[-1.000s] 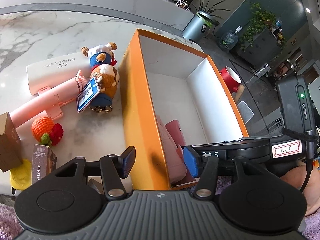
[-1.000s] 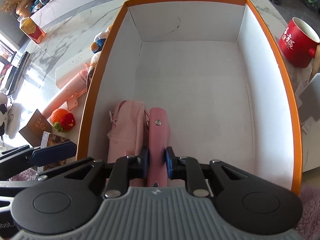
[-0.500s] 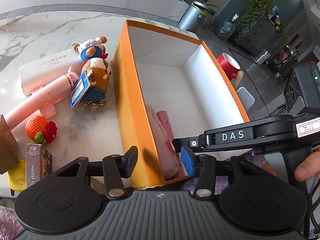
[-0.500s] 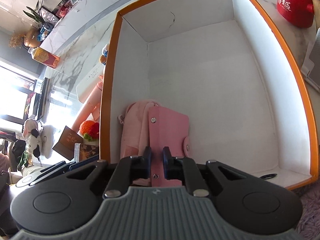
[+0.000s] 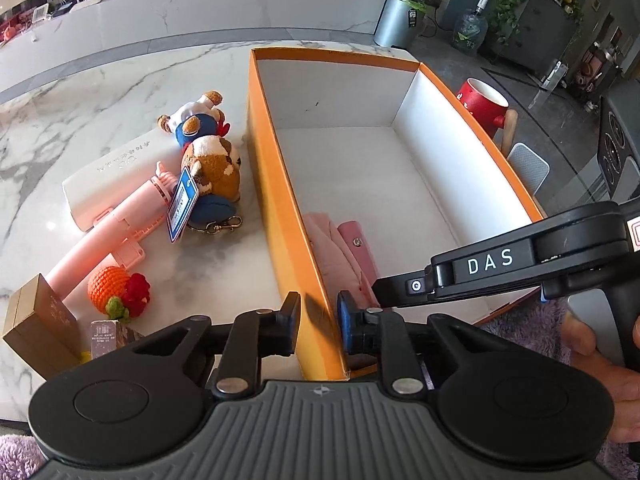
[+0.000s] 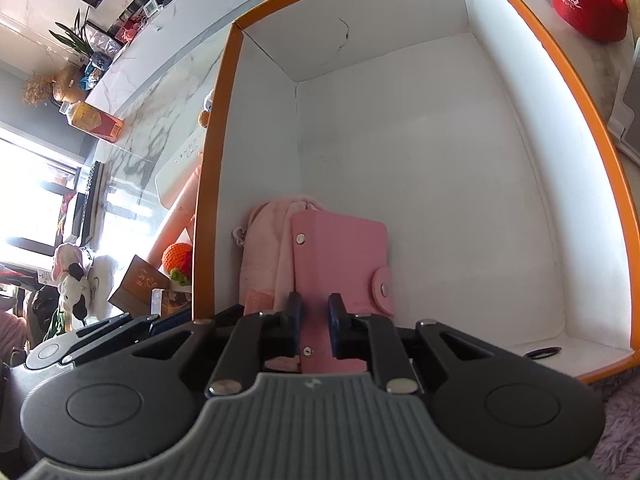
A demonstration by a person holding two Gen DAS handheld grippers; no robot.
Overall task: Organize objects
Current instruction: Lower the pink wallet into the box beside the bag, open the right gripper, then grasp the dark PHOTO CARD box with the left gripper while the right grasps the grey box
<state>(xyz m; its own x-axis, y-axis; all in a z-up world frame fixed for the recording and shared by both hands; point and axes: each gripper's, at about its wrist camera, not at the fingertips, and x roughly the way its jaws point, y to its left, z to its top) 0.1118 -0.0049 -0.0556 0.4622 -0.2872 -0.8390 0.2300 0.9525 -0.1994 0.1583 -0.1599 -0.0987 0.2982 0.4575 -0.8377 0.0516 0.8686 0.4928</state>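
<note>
Orange box [image 5: 280,200] sits on the marble tabletop [image 5: 100,100], its left wall between the closing fingers of the left gripper [image 5: 319,322]. Inside, the right gripper [image 6: 313,326] pinches a pink wallet [image 6: 340,256] against a pink pouch [image 6: 264,248], fingers easing apart. Plush toys [image 5: 210,160], a crochet carrot [image 5: 108,292] and a red mug [image 5: 482,104] lie outside.

You can see a big grey plant pot [image 5: 398,16] on the floor far behind the table, and a water jug [image 5: 471,28] beside it (green leaves hang over a cabinet there).
</note>
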